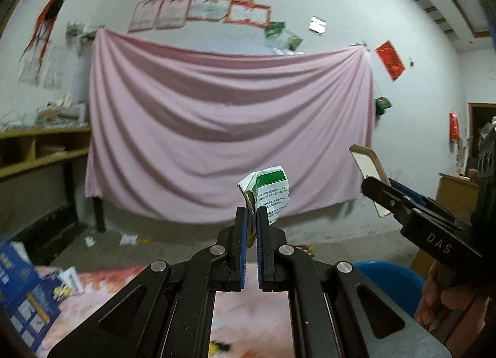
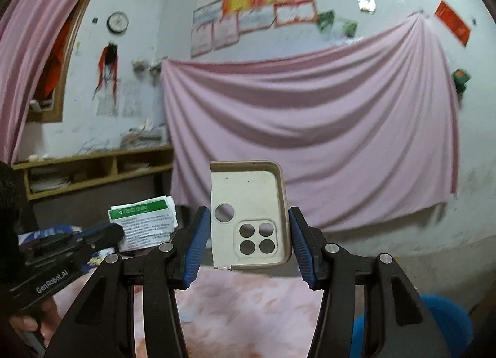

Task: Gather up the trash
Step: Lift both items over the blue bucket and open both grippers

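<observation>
My left gripper [image 1: 251, 212] is shut on a crumpled white and green paper leaflet [image 1: 267, 193] and holds it up in the air. The leaflet also shows in the right wrist view [image 2: 144, 223], next to the left gripper [image 2: 116, 230]. My right gripper [image 2: 249, 218] is shut on a beige phone case [image 2: 249, 212], its camera holes facing me. In the left wrist view the right gripper [image 1: 369, 185] is at the right, with the phone case [image 1: 369, 168] edge-on in its fingers. A blue bin [image 1: 393, 283] stands low at the right, below the right gripper.
A pink patterned tablecloth [image 2: 248, 305] covers the table below both grippers. A blue box [image 1: 21, 289] lies at its left edge. A pink sheet [image 1: 229, 128] hangs on the far wall. A wooden shelf [image 1: 40, 147] stands at the left. Scraps lie on the floor [image 1: 127, 238].
</observation>
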`<state>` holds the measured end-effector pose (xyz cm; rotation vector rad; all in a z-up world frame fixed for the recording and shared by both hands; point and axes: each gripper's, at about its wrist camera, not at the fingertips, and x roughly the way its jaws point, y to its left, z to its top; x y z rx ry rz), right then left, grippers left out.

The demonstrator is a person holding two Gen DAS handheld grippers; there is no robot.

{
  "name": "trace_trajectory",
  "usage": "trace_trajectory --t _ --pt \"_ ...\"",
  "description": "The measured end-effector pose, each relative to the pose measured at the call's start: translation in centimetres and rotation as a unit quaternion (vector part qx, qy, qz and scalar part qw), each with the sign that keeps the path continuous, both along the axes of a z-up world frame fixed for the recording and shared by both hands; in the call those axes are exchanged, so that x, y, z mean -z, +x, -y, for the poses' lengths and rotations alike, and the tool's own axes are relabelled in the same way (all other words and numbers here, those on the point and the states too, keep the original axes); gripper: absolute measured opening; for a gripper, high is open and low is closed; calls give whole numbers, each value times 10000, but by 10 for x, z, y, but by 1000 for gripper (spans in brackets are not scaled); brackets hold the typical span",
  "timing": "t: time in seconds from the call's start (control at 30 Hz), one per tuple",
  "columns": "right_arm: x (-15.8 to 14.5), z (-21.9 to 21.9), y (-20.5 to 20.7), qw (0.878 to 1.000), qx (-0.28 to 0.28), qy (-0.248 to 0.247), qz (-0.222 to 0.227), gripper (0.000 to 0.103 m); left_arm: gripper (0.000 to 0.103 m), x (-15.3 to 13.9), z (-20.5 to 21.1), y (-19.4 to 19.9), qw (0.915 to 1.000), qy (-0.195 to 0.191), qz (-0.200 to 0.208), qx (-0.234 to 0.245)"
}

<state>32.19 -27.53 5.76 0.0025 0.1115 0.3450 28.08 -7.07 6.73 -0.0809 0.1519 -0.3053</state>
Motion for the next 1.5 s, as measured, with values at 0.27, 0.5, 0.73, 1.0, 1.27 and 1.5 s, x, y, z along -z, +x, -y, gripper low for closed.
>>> trace_trajectory --t 0.27,0.5,0.73,1.0,1.27,1.5 --pt "-18 73 -18 9969 663 363 218 49 3 -27 73 -3 9980 240 257 527" --pt "-20 127 -21 9910 1242 492 -115 49 3 -23 135 3 9950 395 -112 908" --pt "-5 167 -1 9801 1501 501 -1200 49 4 -17 174 27 9901 501 -690 1112" --pt "15 182 13 9663 1566 442 -1993 49 4 -6 197 43 9825 507 -1319 1216" --pt "23 183 17 9593 1593 332 -2307 50 4 6 210 56 9740 603 -1758 1297" --pt "31 185 22 9535 1648 277 -2508 50 4 15 217 65 9666 540 -2093 1378"
